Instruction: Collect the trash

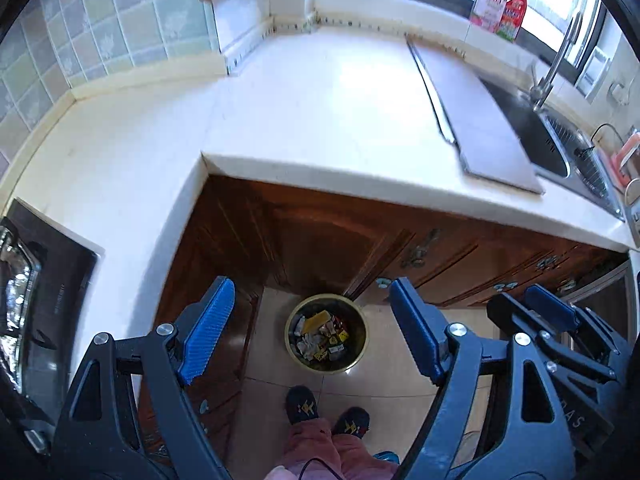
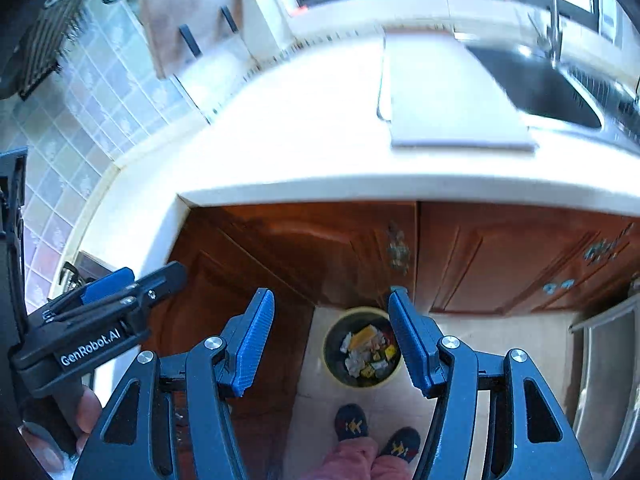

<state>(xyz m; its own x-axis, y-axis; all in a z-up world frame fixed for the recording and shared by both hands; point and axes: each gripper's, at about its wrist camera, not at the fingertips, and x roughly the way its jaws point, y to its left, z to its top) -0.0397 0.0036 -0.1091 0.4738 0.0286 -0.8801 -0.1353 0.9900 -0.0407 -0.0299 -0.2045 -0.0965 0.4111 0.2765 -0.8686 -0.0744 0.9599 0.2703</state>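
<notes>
While both grippers' fingers (image 1: 208,328) (image 2: 408,340) gape empty, trash bin (image 1: 325,332) sits below.

Cutting board (image 1: 476,120) beside sink (image 1: 532,128)

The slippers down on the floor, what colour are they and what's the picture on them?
The slippers are dark navy with a small yellow-and-red design on top, clearest in the right wrist view.

A white countertop (image 1: 304,112) is seen wrapping around a corner, with a grey board (image 1: 476,120) laid flat on it beside the sink (image 1: 532,132). On the tiled floor (image 1: 384,368) below, a round bin (image 1: 326,333) filled with wrappers is stood.
</notes>
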